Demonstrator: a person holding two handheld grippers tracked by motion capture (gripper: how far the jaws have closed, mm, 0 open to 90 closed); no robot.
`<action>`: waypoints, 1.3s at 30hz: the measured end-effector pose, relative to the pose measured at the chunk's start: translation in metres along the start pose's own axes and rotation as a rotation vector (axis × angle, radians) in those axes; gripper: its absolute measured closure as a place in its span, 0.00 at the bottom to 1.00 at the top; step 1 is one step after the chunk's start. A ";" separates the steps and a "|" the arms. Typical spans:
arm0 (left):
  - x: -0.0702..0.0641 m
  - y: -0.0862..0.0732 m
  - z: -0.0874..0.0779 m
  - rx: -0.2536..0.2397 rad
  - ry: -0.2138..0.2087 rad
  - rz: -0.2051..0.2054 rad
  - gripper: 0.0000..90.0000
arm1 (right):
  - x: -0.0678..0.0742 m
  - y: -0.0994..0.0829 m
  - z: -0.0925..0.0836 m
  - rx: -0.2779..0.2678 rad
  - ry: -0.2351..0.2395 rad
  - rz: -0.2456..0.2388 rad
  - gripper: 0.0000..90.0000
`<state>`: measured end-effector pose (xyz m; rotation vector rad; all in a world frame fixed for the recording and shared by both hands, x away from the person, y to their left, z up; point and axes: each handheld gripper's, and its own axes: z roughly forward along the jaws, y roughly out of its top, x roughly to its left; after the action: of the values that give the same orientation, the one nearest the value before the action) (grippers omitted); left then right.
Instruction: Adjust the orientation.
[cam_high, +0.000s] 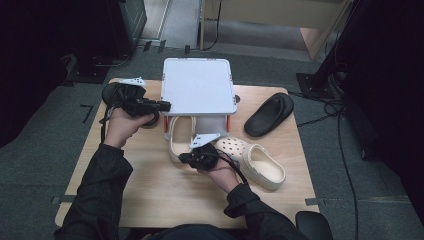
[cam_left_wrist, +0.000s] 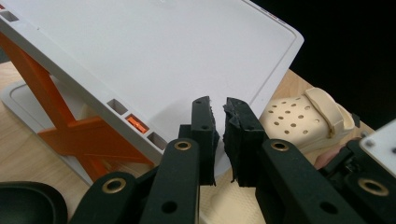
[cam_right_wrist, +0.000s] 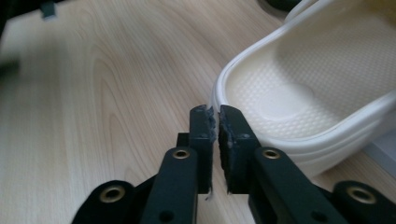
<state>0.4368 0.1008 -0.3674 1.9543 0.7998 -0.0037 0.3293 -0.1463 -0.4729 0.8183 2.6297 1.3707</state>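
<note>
Cream perforated foam clog (cam_right_wrist: 299, 100) lies mid-table, toe under the white orange-legged rack (cam_high: 199, 86); right gripper (cam_right_wrist: 215, 122) clenched empty beside its heel rim, left gripper (cam_left_wrist: 219, 126) clenched empty; open wide, straddle rim before pinching

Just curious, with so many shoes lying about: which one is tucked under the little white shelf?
The cream clog whose front end lies beneath the white shelf. The other cream clog and the black slide lie out on the open table.
</note>
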 end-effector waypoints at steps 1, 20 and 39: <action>0.000 0.000 0.000 0.000 0.000 -0.001 0.91 | 0.000 0.000 0.000 0.000 0.000 0.000 0.92; -0.002 0.000 0.002 0.001 -0.006 0.000 0.91 | -0.033 0.024 0.011 -0.020 -0.076 0.008 0.93; -0.012 0.002 0.001 0.015 0.019 0.014 0.80 | -0.023 0.021 -0.017 -0.003 -0.054 0.027 0.85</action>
<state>0.4287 0.0931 -0.3629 1.9762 0.8012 0.0176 0.3530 -0.1606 -0.4506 0.8804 2.5853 1.3382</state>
